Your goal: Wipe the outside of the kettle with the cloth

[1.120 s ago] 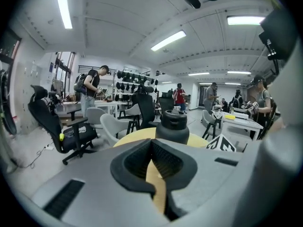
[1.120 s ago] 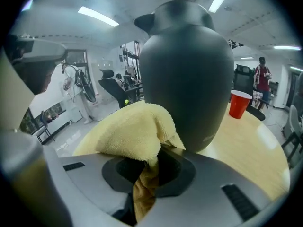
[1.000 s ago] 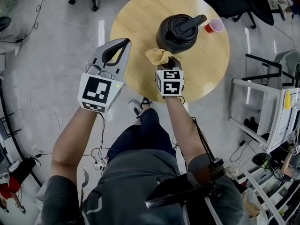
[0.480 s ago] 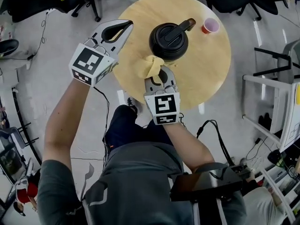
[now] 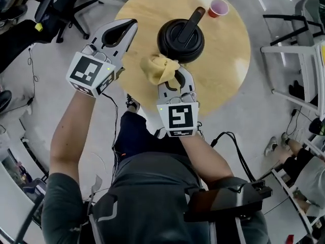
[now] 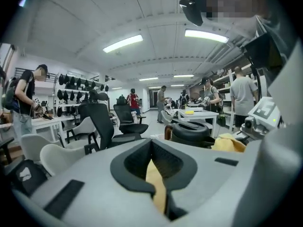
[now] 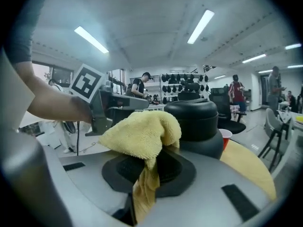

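Jaws of the right gripper (image 5: pixel 175 71) are clenched on the yellow cloth (image 7: pixel 142 136) — its bunched bulk swells above the tips, and a thin tail hangs down between them. The cloth sits just at the near side of the black kettle (image 5: pixel 180 37); whether the two touch cannot be told. The kettle stands upright near the middle of the round wooden bench (image 5: pixel 223 75). The left gripper (image 5: pixel 131 24) has its jaws clenched on nothing — it hangs over the bench's left edge, apart from the kettle. A red cup (image 5: pixel 219 7) stands beyond the kettle, near the far edge.
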Tool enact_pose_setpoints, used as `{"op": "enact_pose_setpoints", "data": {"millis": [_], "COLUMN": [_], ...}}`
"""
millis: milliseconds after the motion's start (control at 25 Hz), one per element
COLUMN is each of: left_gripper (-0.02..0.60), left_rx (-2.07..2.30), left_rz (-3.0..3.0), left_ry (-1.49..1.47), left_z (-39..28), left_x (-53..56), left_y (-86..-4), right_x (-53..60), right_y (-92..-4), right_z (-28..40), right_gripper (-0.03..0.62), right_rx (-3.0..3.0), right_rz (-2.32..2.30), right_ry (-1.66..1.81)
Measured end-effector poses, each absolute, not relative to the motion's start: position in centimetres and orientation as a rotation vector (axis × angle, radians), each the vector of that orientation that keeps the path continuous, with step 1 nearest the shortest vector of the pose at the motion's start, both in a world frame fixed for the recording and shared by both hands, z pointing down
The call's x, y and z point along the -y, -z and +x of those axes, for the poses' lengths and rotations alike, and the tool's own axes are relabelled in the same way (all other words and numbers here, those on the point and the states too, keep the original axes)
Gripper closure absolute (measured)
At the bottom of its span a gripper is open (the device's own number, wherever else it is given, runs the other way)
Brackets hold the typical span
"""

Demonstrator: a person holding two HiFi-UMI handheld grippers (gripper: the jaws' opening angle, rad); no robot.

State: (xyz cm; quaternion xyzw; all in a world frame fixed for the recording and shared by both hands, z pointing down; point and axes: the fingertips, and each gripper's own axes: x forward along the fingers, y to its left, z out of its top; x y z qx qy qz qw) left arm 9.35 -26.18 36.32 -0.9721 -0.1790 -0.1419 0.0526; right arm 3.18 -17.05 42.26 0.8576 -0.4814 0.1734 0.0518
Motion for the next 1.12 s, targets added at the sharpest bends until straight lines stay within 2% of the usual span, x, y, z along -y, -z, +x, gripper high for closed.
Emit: {"op": "enact_pose_setpoints", "data": {"millis": [240,640,1040,1120], "left_gripper": [0.572,0.572,0.567,0.516], "left_rx": [0.892,1.292,1.612,1.679], "left_rz": [-2.813,-2.630,-2.359,-2.332], "left_ry": [0.358,0.287,0.196,0.192], "left_z": [10.6,14.2,19.0,19.7], "left_x": [24.6,21.0,18.6,17.8], "left_y": [-36.4,-35.6,-38.8,-39.5], "right_x": [16.4,16.2,16.9,17.7], "right_y": [-48.8,-55.9,-54.5,-53.0], "right_z": [3.1,3.5,3.1,2.8], "right_gripper": [0.523,0.523,0.523,0.523], "right_rx": [1.226,1.014,0.950,0.951], "right_rz": [2.679,2.723,2.774,2.810], "right_ry": [-0.771,-0.909,-0.895,-0.845]}}
